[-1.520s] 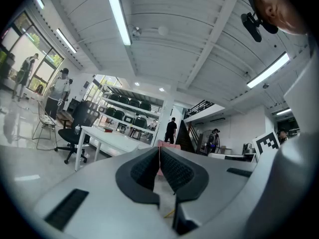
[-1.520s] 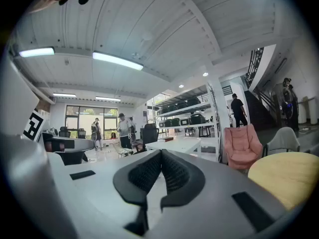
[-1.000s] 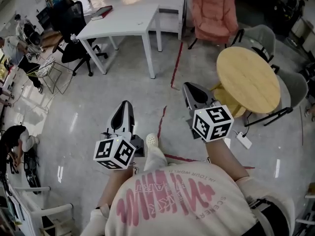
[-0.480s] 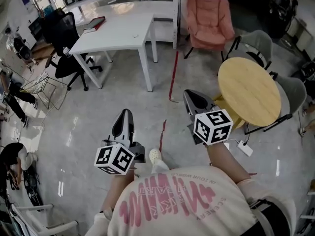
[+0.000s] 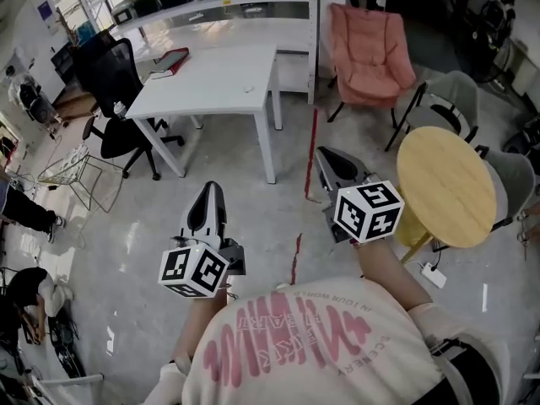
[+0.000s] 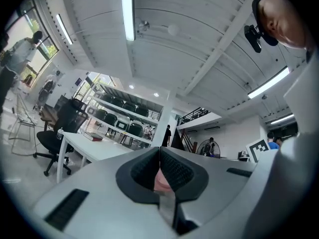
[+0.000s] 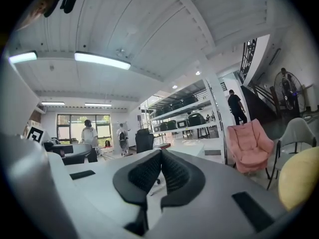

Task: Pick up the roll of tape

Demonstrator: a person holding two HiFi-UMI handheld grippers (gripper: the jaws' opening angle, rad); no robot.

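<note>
The person is holding the left gripper [image 5: 210,191] and right gripper [image 5: 326,153] level, both closed and empty, probably heading toward the table [image 5: 211,78] at eleven o'clock.

The person wears a pale shirt [image 5: 291,344] with big pink letters. The left hand-held gripper [image 5: 210,191] and right hand-held gripper [image 5: 326,155] are grey, each with a black-and-white cube [image 5: 368,211].
</note>
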